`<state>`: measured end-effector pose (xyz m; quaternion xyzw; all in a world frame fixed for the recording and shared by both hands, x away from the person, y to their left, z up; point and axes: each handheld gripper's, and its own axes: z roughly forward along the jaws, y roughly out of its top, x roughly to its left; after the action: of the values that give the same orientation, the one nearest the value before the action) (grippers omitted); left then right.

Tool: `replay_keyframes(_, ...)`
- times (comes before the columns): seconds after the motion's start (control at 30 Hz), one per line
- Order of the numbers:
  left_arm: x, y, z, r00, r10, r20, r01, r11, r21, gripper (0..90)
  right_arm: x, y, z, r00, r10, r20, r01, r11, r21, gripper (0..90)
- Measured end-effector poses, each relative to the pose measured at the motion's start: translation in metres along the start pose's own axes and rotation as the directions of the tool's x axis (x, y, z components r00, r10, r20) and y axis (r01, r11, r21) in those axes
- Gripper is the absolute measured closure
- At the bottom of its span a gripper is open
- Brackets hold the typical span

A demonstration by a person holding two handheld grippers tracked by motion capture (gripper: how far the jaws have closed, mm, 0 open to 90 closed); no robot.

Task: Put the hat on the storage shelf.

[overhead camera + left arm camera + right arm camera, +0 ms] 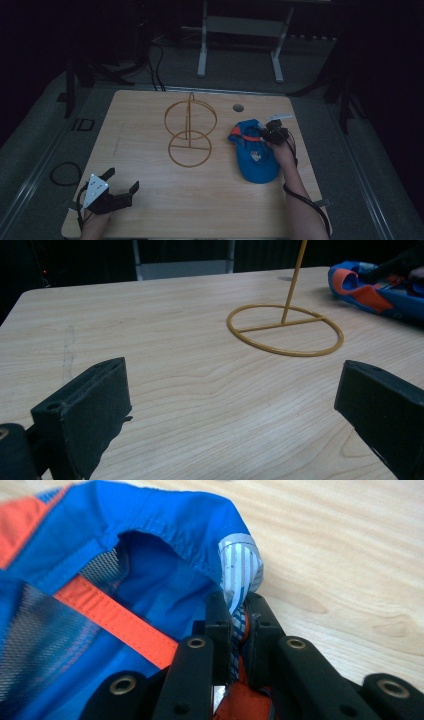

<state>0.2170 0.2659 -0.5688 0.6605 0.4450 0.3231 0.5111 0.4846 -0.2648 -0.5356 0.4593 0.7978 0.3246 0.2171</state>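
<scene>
Blue cap (150, 525) edge in right gripper (235, 615)

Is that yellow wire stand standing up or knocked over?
Upright. The wire stand rests its round base flat on the table, with its rod rising to the upper ring.

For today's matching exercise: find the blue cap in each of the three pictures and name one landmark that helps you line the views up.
High view: the blue cap lies right of centre, the right gripper at its far edge.
Left gripper view: top right corner, beyond the yellow wire stand.
Right gripper view: across the left and centre, its edge pinched between the jaws.
Shared landmark: the wooden table.
</scene>
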Motion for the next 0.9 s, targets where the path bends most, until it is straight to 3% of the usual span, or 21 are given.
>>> replay_keyframes(0.33,-0.001,0.001,0.000,0.9998,-0.018,0.010,0.018,0.9998,-0.012,1.9,0.009,0.011,-0.048,0.9997,-0.023,-0.003,0.023,0.990,-0.136,83.3)
replay_keyframes(0.6,-0.005,0.001,0.002,0.9999,0.009,0.012,-0.009,0.9999,0.007,1.9,0.022,0.024,-0.087,0.9985,-0.055,0.004,0.055,0.970,-0.238,83.4)
replay_keyframes(0.8,-0.005,0.001,0.003,0.9990,-0.041,0.016,0.041,0.9991,0.014,1.9,0.030,0.037,-0.116,0.9977,-0.066,0.014,0.067,0.951,-0.302,83.4)
replay_keyframes(0.9,-0.004,0.003,0.003,0.9954,-0.092,0.026,0.091,0.9957,0.018,1.9,0.031,0.040,-0.129,0.9977,-0.068,0.005,0.065,0.940,-0.335,83.3)
